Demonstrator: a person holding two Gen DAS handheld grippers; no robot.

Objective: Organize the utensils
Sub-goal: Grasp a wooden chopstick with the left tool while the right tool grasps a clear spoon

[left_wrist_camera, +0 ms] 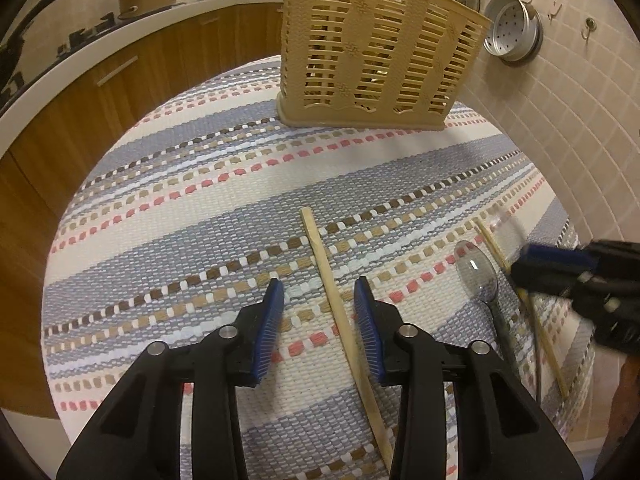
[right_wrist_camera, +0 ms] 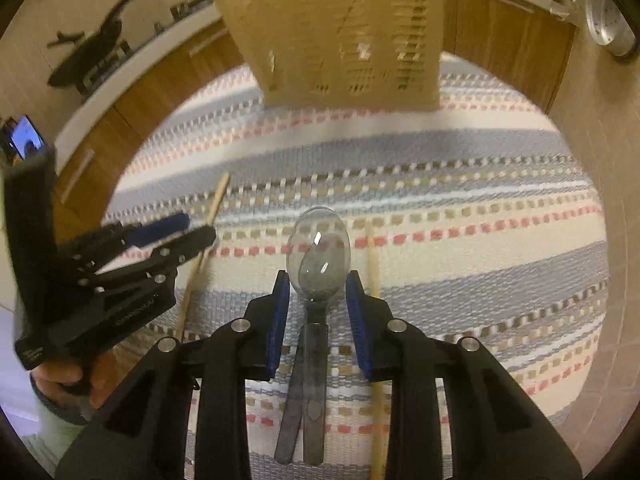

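Observation:
A wooden chopstick (left_wrist_camera: 340, 312) lies on the striped mat between the open fingers of my left gripper (left_wrist_camera: 319, 292). A clear plastic spoon (right_wrist_camera: 319, 248) lies on the mat between the open fingers of my right gripper (right_wrist_camera: 318, 286); it also shows in the left wrist view (left_wrist_camera: 478, 270). A second chopstick (right_wrist_camera: 374, 280) lies just right of the spoon. A tan slotted utensil basket (left_wrist_camera: 376, 48) stands at the mat's far side, also blurred in the right wrist view (right_wrist_camera: 340, 32). The left gripper (right_wrist_camera: 176, 228) shows at the left of the right wrist view.
The striped woven mat (left_wrist_camera: 200, 200) covers the table. A tiled wall (left_wrist_camera: 580, 128) with a hanging metal strainer (left_wrist_camera: 514, 32) stands to the right. A counter with wooden cabinets (left_wrist_camera: 120, 80), a pot and a kettle runs behind.

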